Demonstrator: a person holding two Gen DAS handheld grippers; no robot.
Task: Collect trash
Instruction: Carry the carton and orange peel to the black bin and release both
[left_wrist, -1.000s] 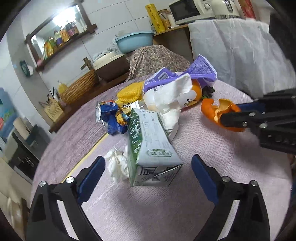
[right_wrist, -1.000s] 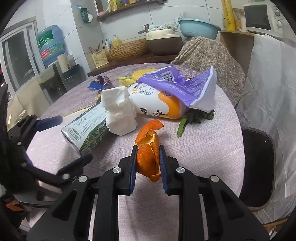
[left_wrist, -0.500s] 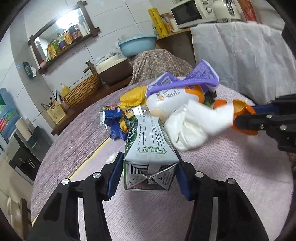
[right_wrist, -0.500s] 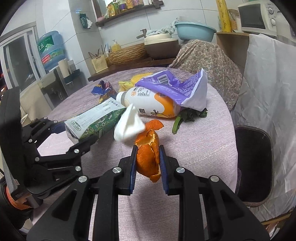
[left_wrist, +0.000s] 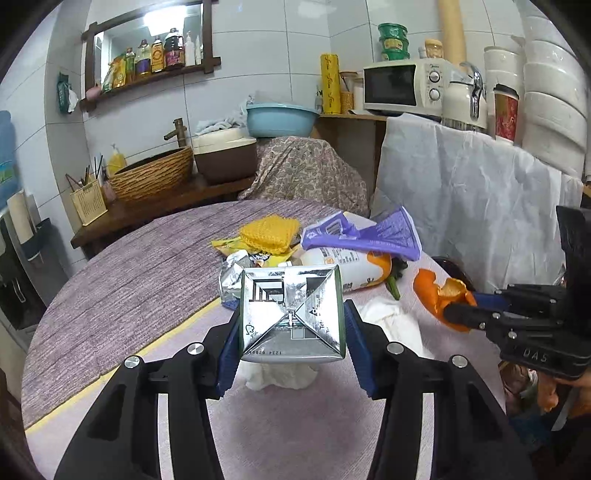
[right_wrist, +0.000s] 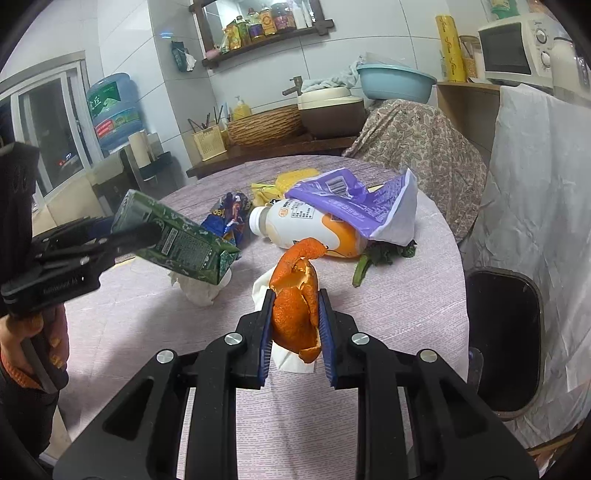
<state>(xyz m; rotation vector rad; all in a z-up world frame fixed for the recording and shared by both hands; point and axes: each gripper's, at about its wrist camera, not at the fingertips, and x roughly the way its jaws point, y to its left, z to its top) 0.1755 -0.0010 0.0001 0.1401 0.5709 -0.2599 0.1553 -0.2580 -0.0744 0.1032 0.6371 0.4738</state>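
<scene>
1. Both views are fisheye: straight tile lines bow outward, and dark vignette arcs close the corners.
2. Illumination is even, cool indoor light; the brightest spot is a lamp glare in the mirror (left_wrist: 147, 44) above the wall shelf, blown out to white.
3. The carton's foil base (left_wrist: 291, 314) gives specular highlights in the left wrist view.
4. Shadows on the surface (right_wrist: 406, 314) are soft and faint.
5. The centre of each view is sharp; detail softens and stretches toward the rims.
6. The window (right_wrist: 48, 125) at the left appears dark.
</scene>
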